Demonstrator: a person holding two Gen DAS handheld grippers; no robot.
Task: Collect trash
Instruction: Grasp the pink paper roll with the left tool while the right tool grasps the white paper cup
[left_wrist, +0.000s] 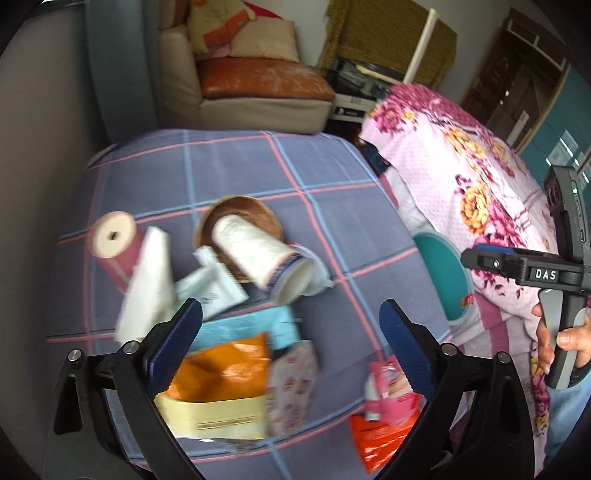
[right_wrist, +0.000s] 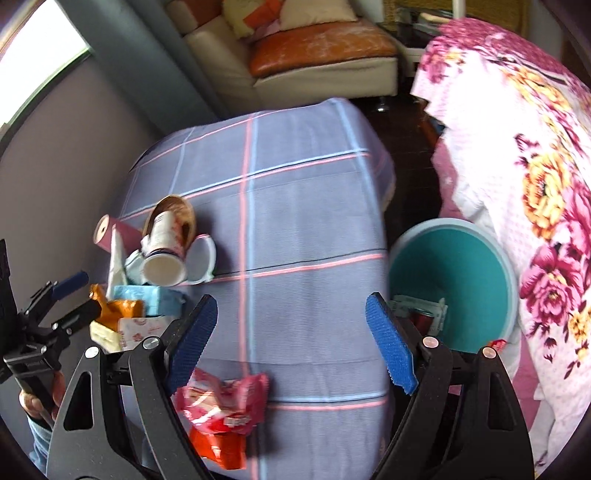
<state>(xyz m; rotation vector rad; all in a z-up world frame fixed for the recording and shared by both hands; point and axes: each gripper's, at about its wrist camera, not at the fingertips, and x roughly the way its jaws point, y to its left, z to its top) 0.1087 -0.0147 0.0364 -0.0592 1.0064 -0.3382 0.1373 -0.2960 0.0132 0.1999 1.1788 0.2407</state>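
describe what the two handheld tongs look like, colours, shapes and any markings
Both are black plastic tongs with angular, cut-out arms joined by silver rivets. The left tongs carry dark navy ribbed pads; the right tongs carry brighter blue ribbed pads. Seen from the left wrist view, the right unit's black body bears a white "DAS" label, a small green light, and a grey handle. A blue denim-like sleeve shows at the frame edge.

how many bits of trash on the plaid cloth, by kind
cups: 1, the paper cup
rolls: 1, the pink roll
boxes: 2, blue box, yellow box
wrappers and packets: 6, including orange bag, pink wrapper, red wrapper
total: 10, roughly, given the blur
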